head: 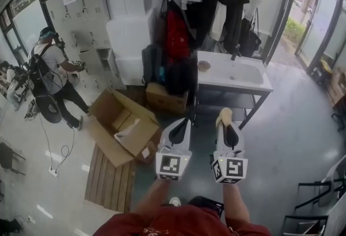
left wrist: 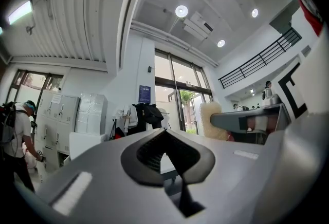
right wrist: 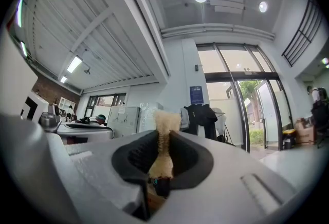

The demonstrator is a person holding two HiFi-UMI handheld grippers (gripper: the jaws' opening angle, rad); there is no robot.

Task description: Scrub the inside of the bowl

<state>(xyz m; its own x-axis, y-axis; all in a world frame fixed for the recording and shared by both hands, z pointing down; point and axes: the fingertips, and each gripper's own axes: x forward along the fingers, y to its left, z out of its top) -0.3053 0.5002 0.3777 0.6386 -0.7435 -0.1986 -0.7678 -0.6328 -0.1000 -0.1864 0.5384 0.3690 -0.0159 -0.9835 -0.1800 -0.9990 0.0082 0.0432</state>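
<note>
A small brown bowl sits on the left end of a white sink table, well ahead of both grippers. My right gripper is shut on a beige sponge, which sticks out past its tips. In the right gripper view the sponge stands pinched between the dark pads. My left gripper is shut with nothing in it; its closed jaws show only the room beyond. Both grippers are held side by side, pointing toward the table.
An open cardboard box and a wooden pallet lie on the floor to the left. Clothes and bags hang behind the table. A person with a backpack stands by lockers at far left. Glass doors are at right.
</note>
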